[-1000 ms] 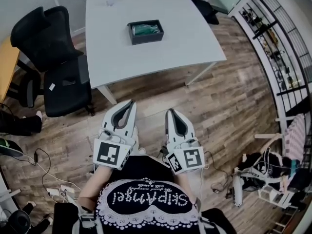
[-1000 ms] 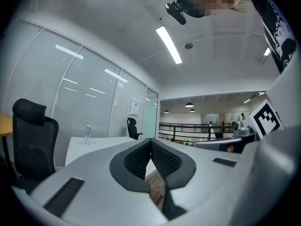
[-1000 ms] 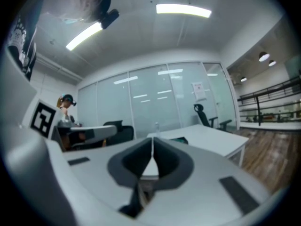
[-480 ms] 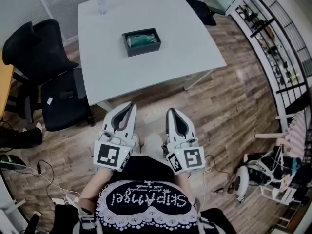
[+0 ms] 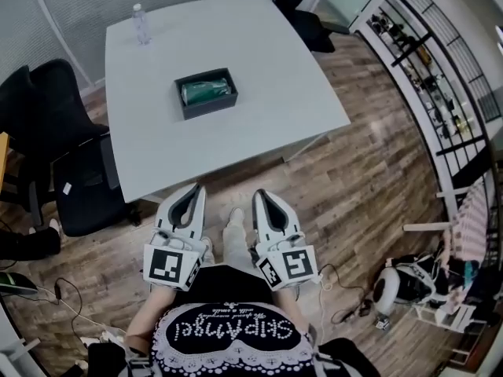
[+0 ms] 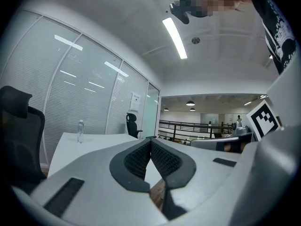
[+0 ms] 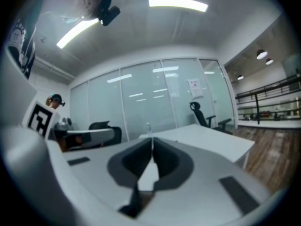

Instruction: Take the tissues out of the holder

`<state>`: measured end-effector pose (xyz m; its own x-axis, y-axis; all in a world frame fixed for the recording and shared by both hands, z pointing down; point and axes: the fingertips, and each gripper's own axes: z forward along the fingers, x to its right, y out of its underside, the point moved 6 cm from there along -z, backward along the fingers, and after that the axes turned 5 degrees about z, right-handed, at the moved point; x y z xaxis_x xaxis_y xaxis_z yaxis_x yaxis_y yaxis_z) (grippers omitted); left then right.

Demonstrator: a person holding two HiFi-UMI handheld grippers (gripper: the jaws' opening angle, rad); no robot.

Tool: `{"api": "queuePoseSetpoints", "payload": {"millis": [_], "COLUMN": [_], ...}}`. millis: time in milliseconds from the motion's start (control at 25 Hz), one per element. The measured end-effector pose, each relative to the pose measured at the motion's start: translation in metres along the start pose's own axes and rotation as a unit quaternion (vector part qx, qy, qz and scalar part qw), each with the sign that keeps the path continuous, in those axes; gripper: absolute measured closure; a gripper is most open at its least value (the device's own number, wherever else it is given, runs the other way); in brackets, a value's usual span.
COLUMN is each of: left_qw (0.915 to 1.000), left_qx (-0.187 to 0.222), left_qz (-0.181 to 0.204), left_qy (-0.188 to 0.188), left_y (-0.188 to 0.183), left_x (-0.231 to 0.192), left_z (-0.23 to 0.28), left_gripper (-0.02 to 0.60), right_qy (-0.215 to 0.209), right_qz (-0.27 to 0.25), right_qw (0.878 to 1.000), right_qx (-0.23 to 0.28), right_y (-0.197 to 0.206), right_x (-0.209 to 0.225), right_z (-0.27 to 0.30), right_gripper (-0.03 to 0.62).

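Head view: a person in a black top, its white lettering reading upside down as "SkipAngel", holds the left gripper [image 5: 196,187] and the right gripper [image 5: 258,193] side by side over wood-plank flooring, short of the white square table [image 5: 259,69]. Each gripper carries a cube with a black-and-white square marker. On the table, well apart from both grippers, sits the dark rectangular holder [image 5: 211,109] with the green pack of tissues [image 5: 206,91] inside; a clear plastic water bottle [image 5: 141,23] stands upright near the far corner. A black office chair [image 5: 82,195] is drawn up at the table's left side.

Only this view shows the holder and tissues. The left gripper view shows the left gripper [image 6: 150,139] with its ribbed pads pressed together and nothing between them, and beyond it the table [image 6: 89,145], the bottle [image 6: 80,131] and a railing in the distance. The right gripper view shows the right gripper [image 7: 152,138] likewise closed and empty. Both gripper views show a white paper notice [image 7: 194,86] on the glass partition, its print too small to read.
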<state>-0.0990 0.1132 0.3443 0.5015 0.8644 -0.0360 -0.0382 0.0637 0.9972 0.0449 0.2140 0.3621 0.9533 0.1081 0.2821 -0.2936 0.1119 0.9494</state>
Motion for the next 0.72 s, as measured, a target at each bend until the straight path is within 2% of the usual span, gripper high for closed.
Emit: {"api": "queuePoseSetpoints", "payload": {"millis": [200,360,520,720], "left_qw": [0.9997,0.9983,0.9961,0.993], "left_qx": [0.018,0.034,0.039,0.045], "left_qz": [0.003,0.011,0.019,0.018], "left_qy": [-0.016,-0.046,-0.077,-0.108], "left_y": [-0.011,-0.025,-0.03,-0.029], "left_x": [0.006,0.007,0.004,0.0], "left_z": [0.052,0.09,0.108,0.117], "left_gripper": [0.558,0.558,0.558,0.558], "right_qy": [-0.024,-0.051,-0.07,-0.074], "right_qz": [-0.002,-0.02,-0.026,-0.02], "right_qw": [1.0,0.998,0.997,0.997], "right_qx": [0.005,0.009,-0.001,-0.009], "right_y": [-0.026,-0.049,-0.056,-0.058], "right_x": [0.044,0.076,0.102,0.125], "right_z": [0.027,0.048,0.062,0.071], "right_gripper": [0.561,0.562,0.562,0.562]}}
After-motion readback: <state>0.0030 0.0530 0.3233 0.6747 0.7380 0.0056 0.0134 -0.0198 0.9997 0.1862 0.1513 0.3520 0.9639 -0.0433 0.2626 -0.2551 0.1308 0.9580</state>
